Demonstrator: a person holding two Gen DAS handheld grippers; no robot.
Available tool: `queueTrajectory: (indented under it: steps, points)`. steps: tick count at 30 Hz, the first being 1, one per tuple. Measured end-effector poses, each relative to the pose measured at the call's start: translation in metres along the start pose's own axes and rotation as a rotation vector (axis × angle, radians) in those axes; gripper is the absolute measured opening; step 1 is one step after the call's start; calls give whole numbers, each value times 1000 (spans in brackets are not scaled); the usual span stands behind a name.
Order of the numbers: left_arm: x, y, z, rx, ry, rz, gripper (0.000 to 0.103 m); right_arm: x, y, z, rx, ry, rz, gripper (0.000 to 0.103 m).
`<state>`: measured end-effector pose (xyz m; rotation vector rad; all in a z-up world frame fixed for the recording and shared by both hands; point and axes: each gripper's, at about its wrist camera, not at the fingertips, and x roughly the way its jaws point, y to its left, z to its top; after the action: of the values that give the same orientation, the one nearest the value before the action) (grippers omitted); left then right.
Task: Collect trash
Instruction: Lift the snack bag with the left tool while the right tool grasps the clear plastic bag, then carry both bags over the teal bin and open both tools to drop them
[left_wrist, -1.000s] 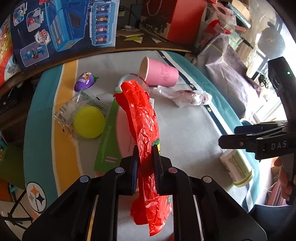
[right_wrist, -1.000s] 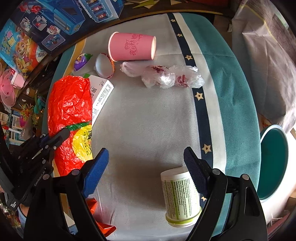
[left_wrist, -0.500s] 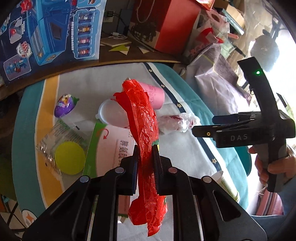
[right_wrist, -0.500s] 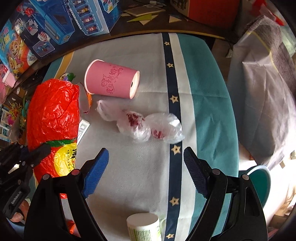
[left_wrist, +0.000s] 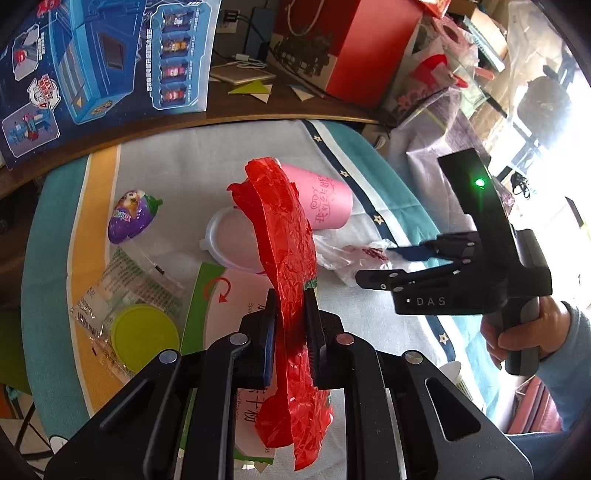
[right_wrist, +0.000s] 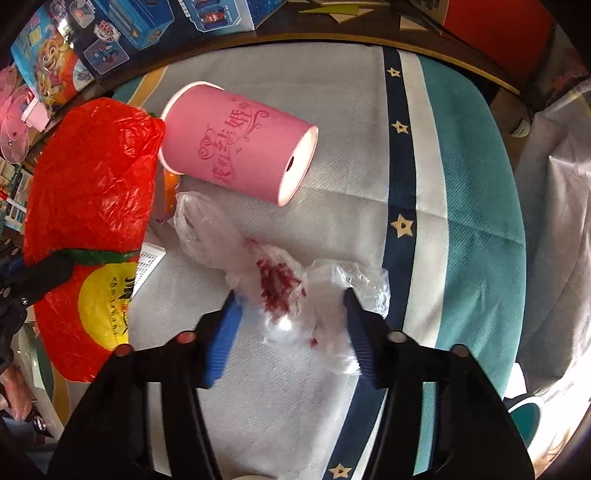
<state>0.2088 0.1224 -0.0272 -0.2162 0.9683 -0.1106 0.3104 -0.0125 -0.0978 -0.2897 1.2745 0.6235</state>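
Note:
My left gripper (left_wrist: 290, 317) is shut on a crinkled red plastic wrapper (left_wrist: 284, 236) and holds it up above the table; the wrapper also shows at the left of the right wrist view (right_wrist: 88, 206). My right gripper (right_wrist: 291, 317) is open, its blue pads on either side of a crumpled clear plastic bag with red print (right_wrist: 280, 288) lying on the tablecloth. The right gripper (left_wrist: 373, 264) and the bag (left_wrist: 351, 258) also show in the left wrist view. A pink paper cup (right_wrist: 236, 144) lies on its side just beyond the bag.
On the cloth in the left wrist view lie a purple egg-shaped toy (left_wrist: 131, 216), a clear wrapper with a yellow-green lid (left_wrist: 144, 336), a white round lid (left_wrist: 232, 240) and a green-edged leaflet (left_wrist: 218, 291). Toy boxes (left_wrist: 92, 62) and a red box (left_wrist: 354, 44) stand behind.
The right gripper moved forward over the table and now straddles the clear plastic bag; the white bottle left its view. The left gripper still holds the red wrapper and shifted a little.

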Motion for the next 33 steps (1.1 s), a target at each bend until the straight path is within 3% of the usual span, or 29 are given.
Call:
queueTrajectory:
  steps: [4,10,16,24,33]
  points:
    - [-9,-7,-5,-3,-16,1,15,-15,7,-20,10,-11,34,30]
    - [-34,-26,-13,17,-50,11,15,-58,9,-50,70,-98,61,30]
    - [-63,-64,-14,75,-101,-5,15,-105,-13,-90,173,-166,88,30]
    - [-69,-145,-17,182,-100,-82,15,-164,-73,-165,353,-287,94,31]
    - [-24,-270,-32,334,-10,-214,15,-199,-160,-261,558,-343,20,31]
